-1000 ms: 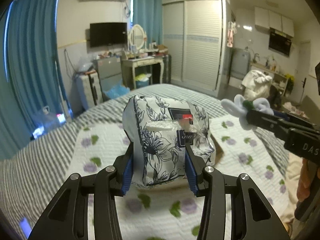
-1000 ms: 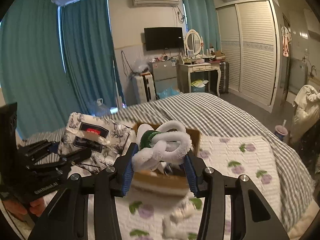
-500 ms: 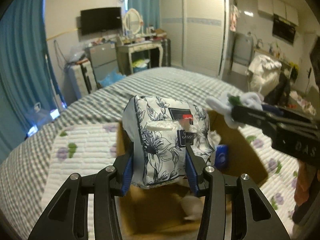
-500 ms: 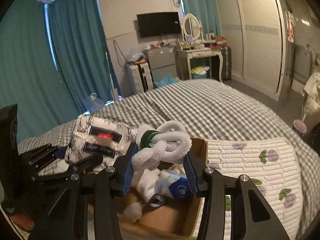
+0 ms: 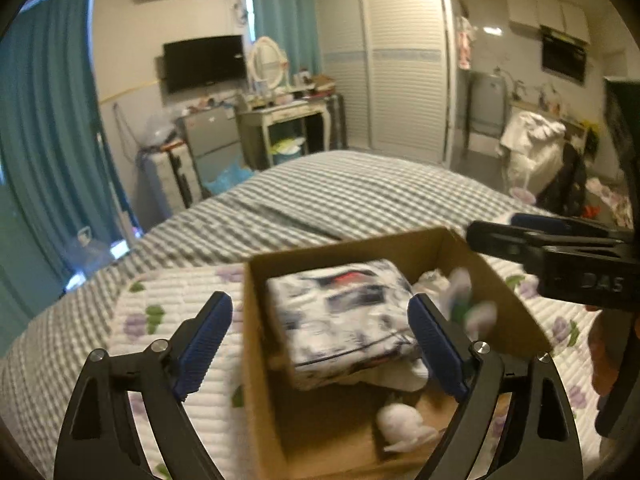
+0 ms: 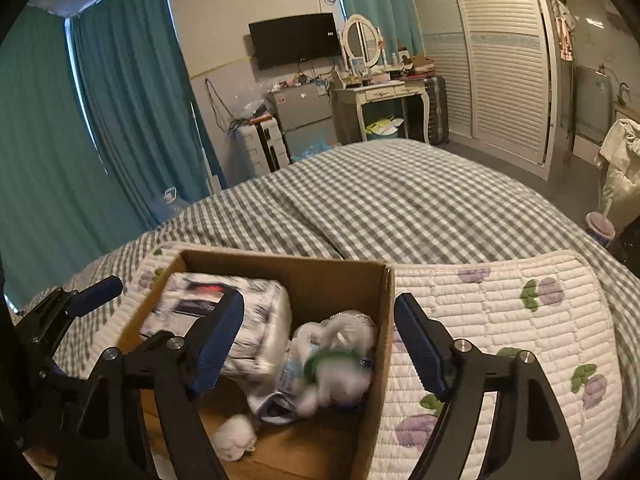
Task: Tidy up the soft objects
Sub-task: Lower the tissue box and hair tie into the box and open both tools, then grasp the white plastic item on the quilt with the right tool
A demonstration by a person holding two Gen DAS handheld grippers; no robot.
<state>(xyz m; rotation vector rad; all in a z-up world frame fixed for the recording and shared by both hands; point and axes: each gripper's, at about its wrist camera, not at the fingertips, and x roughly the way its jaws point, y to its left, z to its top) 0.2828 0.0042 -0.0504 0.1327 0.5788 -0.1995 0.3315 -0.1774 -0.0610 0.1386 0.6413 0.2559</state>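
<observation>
Cardboard box sits on the quilted floral mat over the checked bed. Floral-print tissue pack lies inside, motion-blurred, label unreadable; beside it a white plush with a green band, also smeared. Left gripper jaws spread wide, holding nothing. Right gripper jaws likewise apart, empty. Box's near wall is cut off by the frame.

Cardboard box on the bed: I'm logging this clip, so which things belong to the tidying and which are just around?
Job:
cardboard box
floral tissue pack
white-and-green plush
small white plush

Lying about:
quilted mat
checked bedspread
dressing table
</observation>
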